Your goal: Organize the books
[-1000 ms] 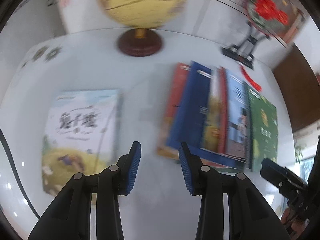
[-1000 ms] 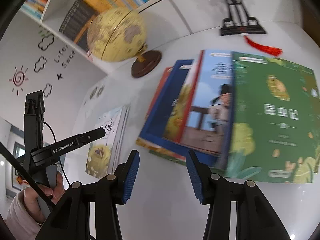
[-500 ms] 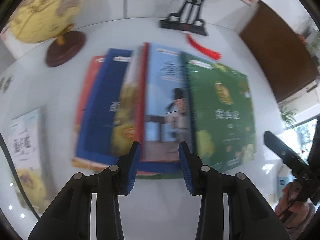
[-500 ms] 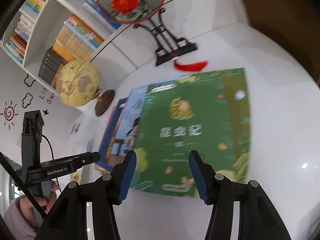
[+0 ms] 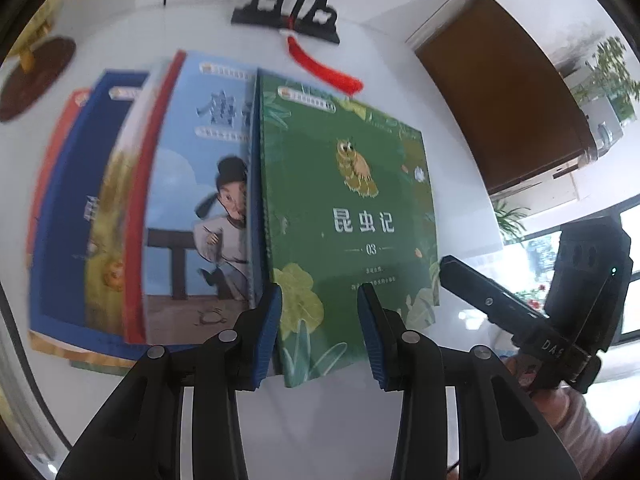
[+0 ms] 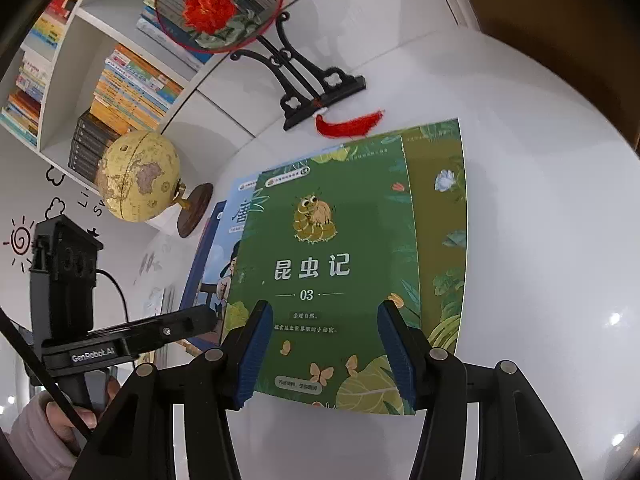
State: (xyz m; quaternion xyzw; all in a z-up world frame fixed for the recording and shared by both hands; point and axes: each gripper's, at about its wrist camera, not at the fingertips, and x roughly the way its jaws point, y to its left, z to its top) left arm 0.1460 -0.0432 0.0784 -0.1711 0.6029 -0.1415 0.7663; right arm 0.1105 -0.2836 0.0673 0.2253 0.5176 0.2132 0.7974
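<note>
Several picture books lie fanned and overlapping on the white table (image 6: 540, 240). A green book (image 5: 348, 200) (image 6: 320, 240) with a yellow insect on its cover is on top at the right. A light blue book (image 5: 200, 200) (image 6: 236, 216), a red-spined book (image 5: 138, 208) and a dark blue book (image 5: 64, 220) are tucked under it to the left. A second green cover (image 6: 440, 220) shows beneath its right side. My left gripper (image 5: 319, 300) hovers open over the green book's near left part. My right gripper (image 6: 324, 312) hovers open above its lower half. Neither holds anything.
A black fan stand (image 6: 312, 88) with a red tassel (image 6: 352, 124) sits just behind the books. A globe (image 6: 138, 176) is at the back left under bookshelves (image 6: 120, 80). A brown cabinet (image 5: 500, 100) is beyond the table's right edge. A hand (image 6: 60, 420) grips the left tool.
Both grippers swung right, away from the lone book and the globe, and sank closer over the green book. The right jaws stand slightly wider.
</note>
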